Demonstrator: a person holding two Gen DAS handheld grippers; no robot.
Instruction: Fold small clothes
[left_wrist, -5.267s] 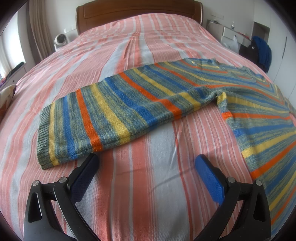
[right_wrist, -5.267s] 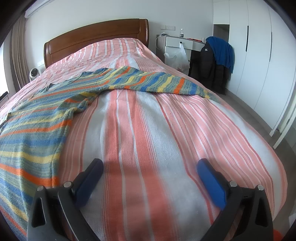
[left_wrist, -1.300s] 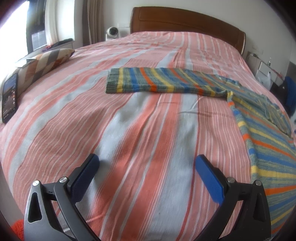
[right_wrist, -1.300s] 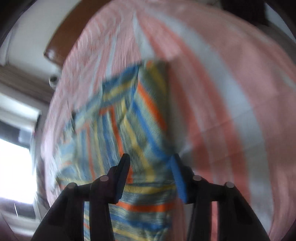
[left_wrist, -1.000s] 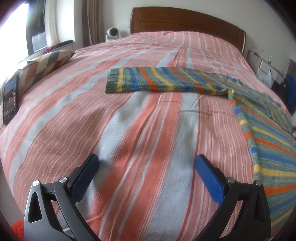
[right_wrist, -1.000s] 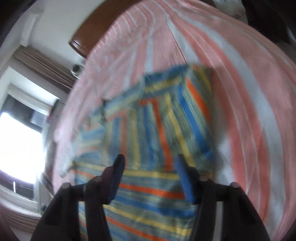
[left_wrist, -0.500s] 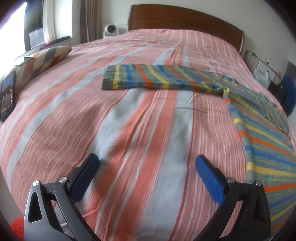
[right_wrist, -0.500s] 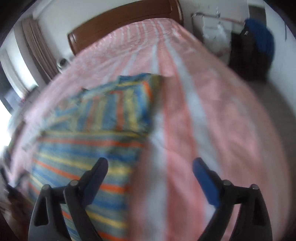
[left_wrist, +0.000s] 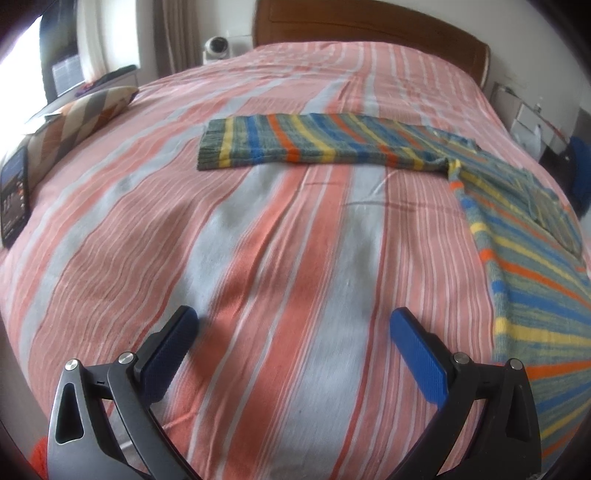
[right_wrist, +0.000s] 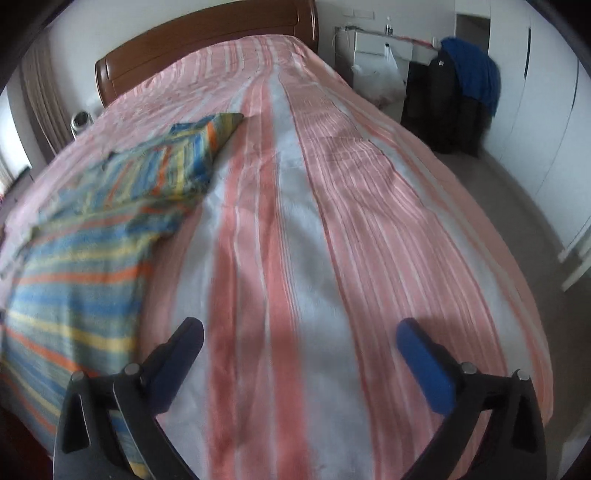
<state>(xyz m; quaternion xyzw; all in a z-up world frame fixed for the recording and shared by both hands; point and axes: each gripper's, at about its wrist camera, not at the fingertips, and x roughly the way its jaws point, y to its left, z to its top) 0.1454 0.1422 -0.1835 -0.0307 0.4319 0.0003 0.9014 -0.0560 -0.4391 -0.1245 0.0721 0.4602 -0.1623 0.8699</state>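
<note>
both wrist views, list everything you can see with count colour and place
sweater: one, blue, yellow, orange and grey-green stripes, flat on the bed, one sleeve stretched out, the other folded in over the body
bedspread: one, pink, grey and white stripes, covering the bed
headboard: one, brown wood, far end
cushion: one, zigzag pattern, bed's edge near the window
phone: one, dark, beside the cushion
blue garment: one, draped by the wardrobe
left gripper: black with blue pads, open, empty
right gripper: same, jaws opening, nothing between them

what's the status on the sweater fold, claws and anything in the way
Left claw open, empty. Right claw opening, nothing between pads. Sweater flat on bed, right sleeve folded in, left sleeve spread. Nothing in the way.
</note>
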